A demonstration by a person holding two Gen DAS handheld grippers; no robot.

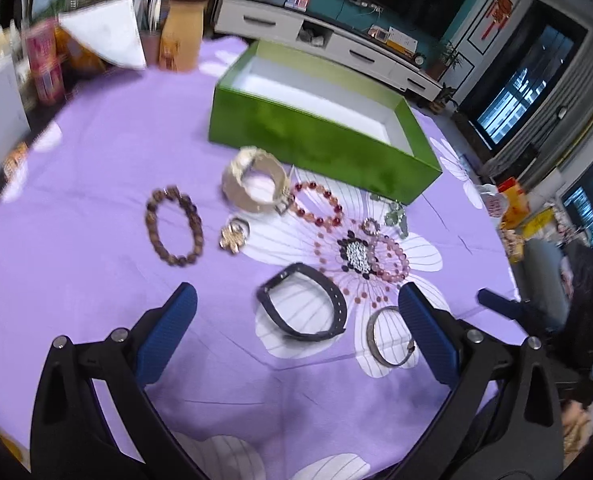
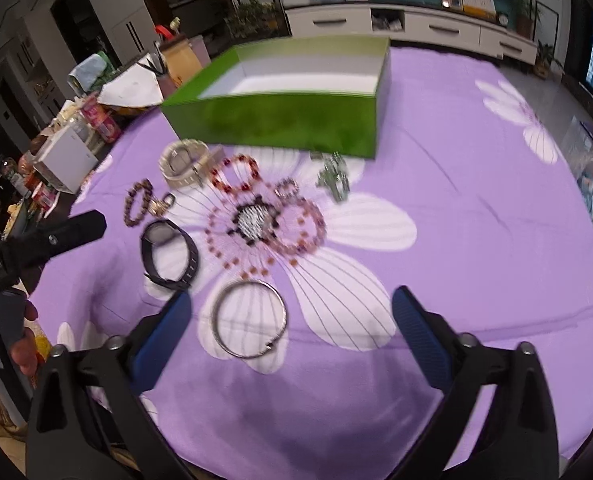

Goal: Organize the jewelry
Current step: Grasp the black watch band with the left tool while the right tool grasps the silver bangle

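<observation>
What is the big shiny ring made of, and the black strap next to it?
The shiny ring looks like silvery metal: thin, stiff, a perfect circle, with bright glints and a tiny clasp. The black strap looks like matte rubber or plastic, perhaps leather: it bends into a loop and has a row of small holes.

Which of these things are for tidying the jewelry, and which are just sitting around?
For the job:
green box, open
brown bead bracelet
cream cuff
red bead bracelet
black strap
silver bangle

Just lying about:
white paper
red can
tan carton
</observation>
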